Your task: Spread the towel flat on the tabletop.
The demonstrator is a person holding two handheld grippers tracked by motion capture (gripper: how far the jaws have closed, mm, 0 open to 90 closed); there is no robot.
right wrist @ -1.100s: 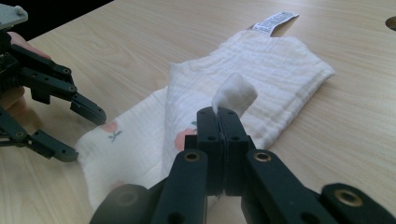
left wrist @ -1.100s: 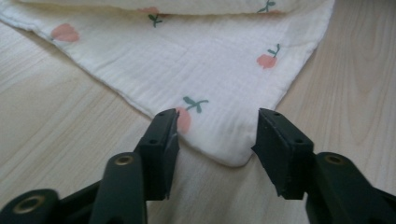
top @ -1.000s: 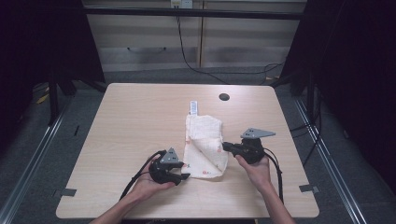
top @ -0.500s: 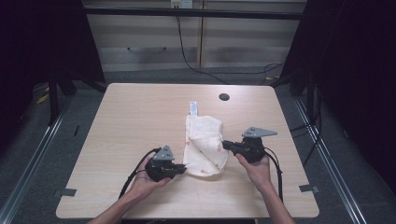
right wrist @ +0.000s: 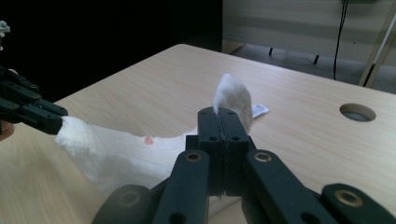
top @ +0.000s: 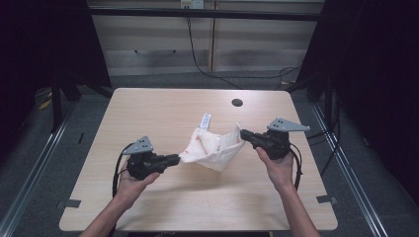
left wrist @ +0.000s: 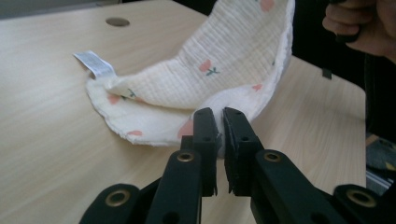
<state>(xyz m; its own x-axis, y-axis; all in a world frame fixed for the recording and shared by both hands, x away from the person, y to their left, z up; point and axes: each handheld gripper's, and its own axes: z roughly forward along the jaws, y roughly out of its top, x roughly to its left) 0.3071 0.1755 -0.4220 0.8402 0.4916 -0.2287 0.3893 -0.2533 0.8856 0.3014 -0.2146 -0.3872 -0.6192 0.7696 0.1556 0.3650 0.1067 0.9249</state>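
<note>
Both tongs pinch one small cloth and hold it slung above the tabletop.
Left tongs (top: 174, 159) and right tongs (top: 243, 134) each clamp an opposite edge of the cream printed cloth (top: 213, 148); it looks light, limp and easy to grip at its hems, over the broad bare tabletop (top: 163, 106).

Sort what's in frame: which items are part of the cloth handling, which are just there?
In the job:
- cloth, cream with a pink print, held at two edges, sagging between
- left hand-held gripper, shut on the cloth
- right hand-held gripper, shut on the cloth

Just there:
- table
- round hole in the tabletop
- cabinet behind the table
</note>
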